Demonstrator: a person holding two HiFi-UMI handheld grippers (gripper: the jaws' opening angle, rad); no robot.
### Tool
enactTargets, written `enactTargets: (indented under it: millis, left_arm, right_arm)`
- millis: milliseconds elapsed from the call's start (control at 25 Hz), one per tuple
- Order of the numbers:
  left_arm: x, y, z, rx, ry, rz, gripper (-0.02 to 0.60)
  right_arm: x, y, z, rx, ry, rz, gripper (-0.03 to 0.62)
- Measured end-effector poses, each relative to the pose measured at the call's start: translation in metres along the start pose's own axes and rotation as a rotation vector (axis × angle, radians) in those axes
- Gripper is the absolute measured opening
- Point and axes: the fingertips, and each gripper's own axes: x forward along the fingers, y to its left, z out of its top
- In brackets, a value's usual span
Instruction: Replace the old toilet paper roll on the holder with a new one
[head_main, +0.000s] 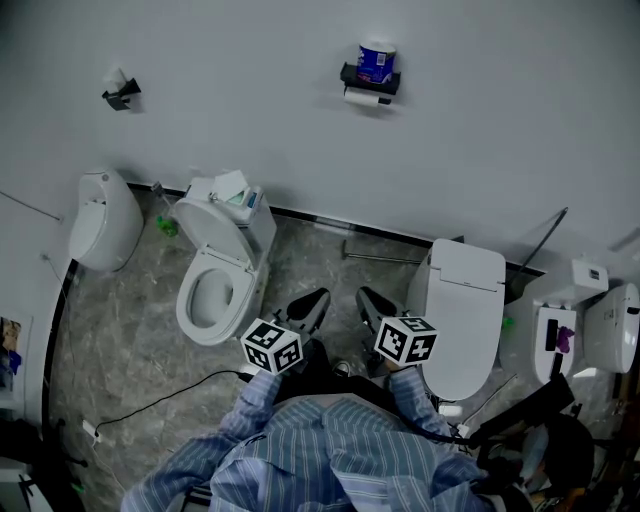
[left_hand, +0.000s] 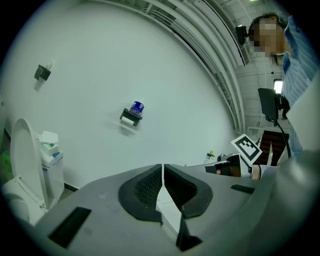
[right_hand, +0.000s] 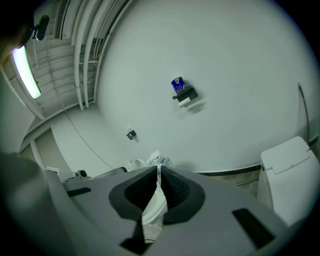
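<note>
Your left gripper (head_main: 306, 308), right gripper (head_main: 374, 306): jaws together, empty, well apart from wall holder (head_main: 352, 76). Blue-wrapped roll (head_main: 377, 60) atop it, likely staged to replace white roll (head_main: 362, 98) beneath.

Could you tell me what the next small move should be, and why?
Probably step closer to the wall holder first: the left gripper and right gripper are both shut, empty and far from it, so neither can yet reach the white roll hanging below the blue-wrapped roll.
</note>
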Motion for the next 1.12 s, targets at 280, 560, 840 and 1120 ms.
enactTargets:
  millis: [280,560,840,1120]
  left_arm:
    - [0.008,0.007,-0.003,-0.003,0.015,0.026,0.015]
    - [0.035,0.028,0.009,-0.014,0.02,0.013,0.015]
    - [0.09,0.07,0.035,-0.036,0.035,-0.028,0.015]
    - [0.139,0.125,0.077,-0.019,0.041,-0.056,0.015]
  right_arm:
    - [0.006,-0.01,0.005,0.026,-0.006,0.015,0.026]
    - [0.026,-0.03,0.026,0.022,-0.027,-0.003,0.028]
    - [0.062,-0.059,0.064,0.036,-0.028,-0.043,0.027]
    - [0.122,-0.071,0.118,0.01,-0.052,-0.042,0.026]
